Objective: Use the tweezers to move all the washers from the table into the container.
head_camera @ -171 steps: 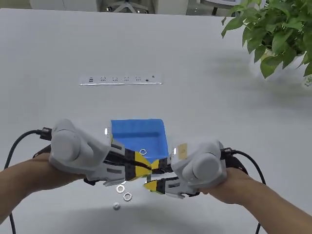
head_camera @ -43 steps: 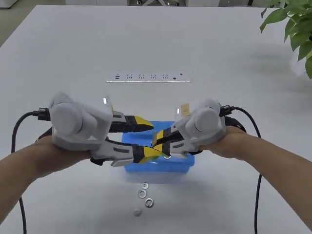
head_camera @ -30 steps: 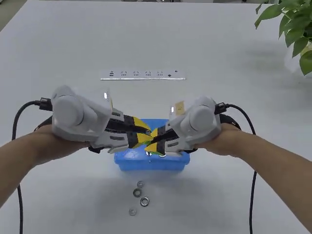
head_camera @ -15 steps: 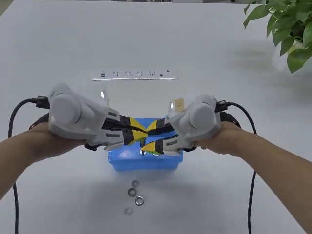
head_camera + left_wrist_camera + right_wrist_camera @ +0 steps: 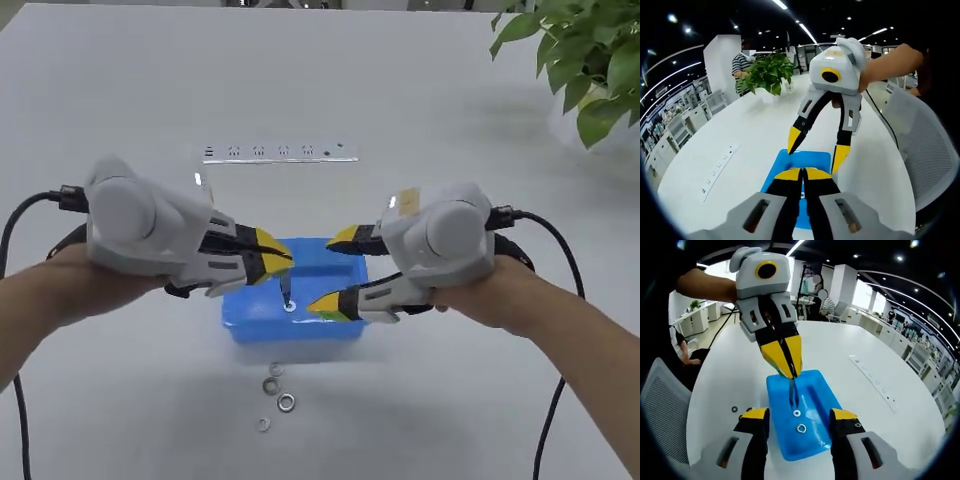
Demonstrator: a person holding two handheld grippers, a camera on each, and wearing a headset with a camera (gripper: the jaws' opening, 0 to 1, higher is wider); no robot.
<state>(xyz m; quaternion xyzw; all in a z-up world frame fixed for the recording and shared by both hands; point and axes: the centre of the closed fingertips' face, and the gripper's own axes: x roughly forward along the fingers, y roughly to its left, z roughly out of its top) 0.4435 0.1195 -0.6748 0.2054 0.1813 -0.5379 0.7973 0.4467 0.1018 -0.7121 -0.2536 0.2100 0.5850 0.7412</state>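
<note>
- Two grippers face each other over the work. The left gripper [image 5: 272, 258] has its jaws closed on the tweezers [image 5: 286, 288], which hang tip-down from it.
- The right gripper [image 5: 800, 411] stands at 3 o'clock of the left one with its jaws wide apart, holding nothing.
- The tweezers' tips reach into the blue container [image 5: 300, 330]. In the right gripper view, two washers [image 5: 801, 428] lie on its floor, one just beside the tips. Whether the tips pinch anything I cannot tell — they are too fine to read.
- About four loose washers [image 5: 286, 403] lie in a small cluster on the table [image 5: 450, 140], at 6 o'clock of the container and near its front wall.
- Farther out, a power strip [image 5: 280, 153] lies at 12 o'clock of the container and a potted plant [image 5: 585, 60] stands at about 2 o'clock, both well apart from the work.
- Step in hand, as I judge it: the drop-off, with a washer being put down in the container or just let go. The task is partly done, with the cluster left to move.
- The next move calls for lifting the tweezers clear of the rim and carrying them toward 6 o'clock. The tips then go down over one washer at the edge of the cluster. The washers are flat and thin on a smooth top, so the tips likely need a shallow angle and a steady squeeze.
</note>
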